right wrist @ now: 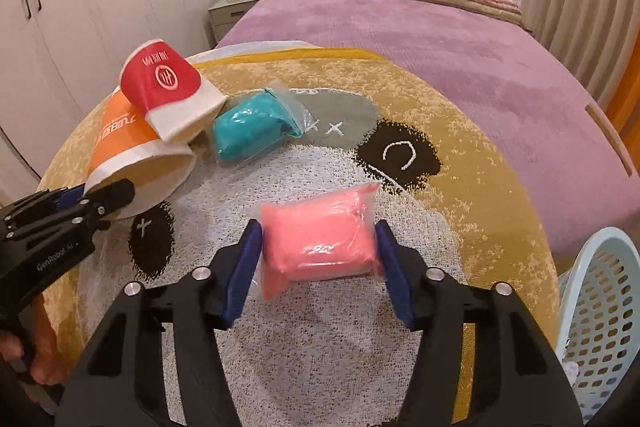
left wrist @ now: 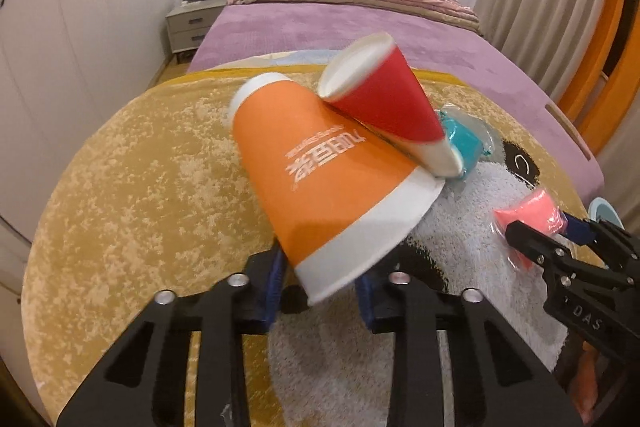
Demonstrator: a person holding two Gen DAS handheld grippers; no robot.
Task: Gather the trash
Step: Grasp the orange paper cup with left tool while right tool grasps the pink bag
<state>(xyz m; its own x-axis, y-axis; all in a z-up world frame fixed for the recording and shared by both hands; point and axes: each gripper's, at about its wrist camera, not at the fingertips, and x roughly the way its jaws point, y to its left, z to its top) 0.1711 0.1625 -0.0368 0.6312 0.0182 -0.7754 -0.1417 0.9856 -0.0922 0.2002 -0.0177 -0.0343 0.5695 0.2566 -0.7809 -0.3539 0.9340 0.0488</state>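
While the left gripper (left wrist: 320,291) pinches the white rim of the orange paper cup (left wrist: 320,179), which lies on its side on the yellow round rug (right wrist: 460,187) near the rug's left edge, the cup's long axis runs away from the fingers toward the bed (right wrist: 440,47), base far. A red paper cup (left wrist: 384,103) leans across it, beside a teal packet (right wrist: 248,131). Toward the rug's middle, the right gripper (right wrist: 318,259) has its blue pads against both short ends of the pink packet (right wrist: 320,239), whose long axis runs pad to pad; a light blue basket (right wrist: 600,307) stands at the rug's right edge.
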